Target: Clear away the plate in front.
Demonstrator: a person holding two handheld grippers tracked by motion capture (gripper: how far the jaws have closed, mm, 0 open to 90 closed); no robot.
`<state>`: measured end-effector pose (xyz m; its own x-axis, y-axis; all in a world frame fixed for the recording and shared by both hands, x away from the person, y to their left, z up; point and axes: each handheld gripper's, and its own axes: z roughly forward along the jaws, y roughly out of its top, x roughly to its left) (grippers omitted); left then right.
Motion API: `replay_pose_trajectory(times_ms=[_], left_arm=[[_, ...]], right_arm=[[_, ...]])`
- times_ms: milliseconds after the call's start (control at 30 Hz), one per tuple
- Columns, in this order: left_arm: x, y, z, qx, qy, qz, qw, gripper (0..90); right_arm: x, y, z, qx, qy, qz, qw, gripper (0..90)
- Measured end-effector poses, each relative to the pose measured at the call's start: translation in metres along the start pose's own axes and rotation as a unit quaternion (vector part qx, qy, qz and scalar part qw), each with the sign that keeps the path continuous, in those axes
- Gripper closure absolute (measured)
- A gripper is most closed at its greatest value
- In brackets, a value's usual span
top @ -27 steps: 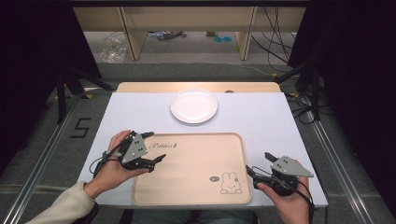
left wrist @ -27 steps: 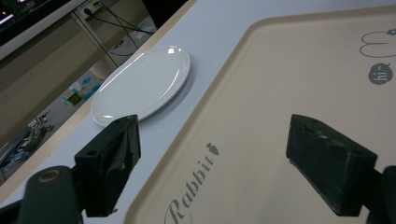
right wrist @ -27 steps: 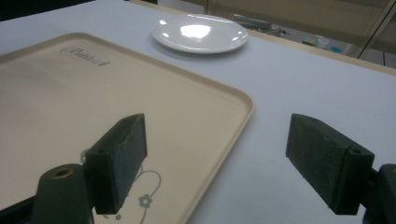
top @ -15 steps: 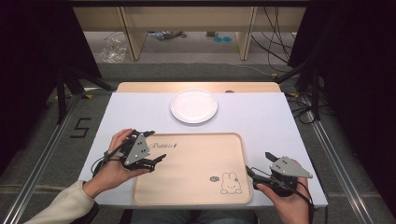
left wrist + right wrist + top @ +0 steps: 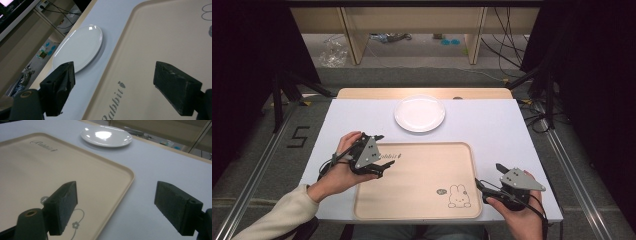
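- left gripper (image 5: 379, 156) hangs over the tray's (image 5: 422, 165) 10 o'clock corner, fingers (image 5: 58, 87) spread wide with nothing between them
- right gripper (image 5: 489, 176) sits at the tray's 4 o'clock edge, fingers (image 5: 62, 205) also wide and empty
- white plate (image 5: 419, 113) is on the table (image 5: 492, 125) at 12 o'clock, just beyond the tray
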<state>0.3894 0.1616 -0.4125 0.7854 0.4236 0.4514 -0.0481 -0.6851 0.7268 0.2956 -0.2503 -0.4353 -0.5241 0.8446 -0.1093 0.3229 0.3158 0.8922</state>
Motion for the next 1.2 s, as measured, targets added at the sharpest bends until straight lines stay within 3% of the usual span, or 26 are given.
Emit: replay_pose_trajectory(times_ms=[133,167,300,467,800,967,1133,1167,1200], left_arm=[[0.007,0.005,0.011,0.011,0.002,0.013,0.9999,17.2],[0.012,0.009,0.019,0.02,0.006,0.027,0.9994,17.2],[0.018,0.013,0.031,0.03,0.004,0.027,0.9992,17.2],[0.03,0.024,0.047,0.043,0.012,0.044,0.998,17.2],[0.049,0.042,0.086,0.063,0.0,0.046,0.9969,17.3],[0.058,0.046,0.112,0.086,0.0,0.052,0.995,17.5],[0.06,0.047,0.126,0.099,0.003,0.053,0.9937,17.8],[0.062,0.048,0.132,0.121,-0.001,0.069,0.9903,17.8],[0.062,0.048,0.132,0.121,-0.001,0.069,0.9903,17.9]], right_arm=[[0.0,0.0,0.0,0.001,-0.001,-0.005,1.0,19.7],[0.0,0.0,0.001,0.002,-0.001,-0.006,1.0,19.7],[-0.001,0.0,0.0,0.006,0.001,-0.002,1.0,19.7],[-0.001,-0.001,0.0,0.007,0.003,-0.003,1.0,19.6],[-0.001,-0.001,0.001,0.006,0.0,-0.011,0.9999,19.6],[-0.001,-0.001,0.001,0.008,0.002,-0.012,0.9999,19.6],[0.0,-0.001,0.001,0.005,-0.001,-0.012,0.9999,19.6],[-0.001,-0.001,0.001,0.008,0.002,-0.012,0.9999,19.6],[-0.001,-0.001,0.001,0.008,0.002,-0.012,0.9999,19.6]])
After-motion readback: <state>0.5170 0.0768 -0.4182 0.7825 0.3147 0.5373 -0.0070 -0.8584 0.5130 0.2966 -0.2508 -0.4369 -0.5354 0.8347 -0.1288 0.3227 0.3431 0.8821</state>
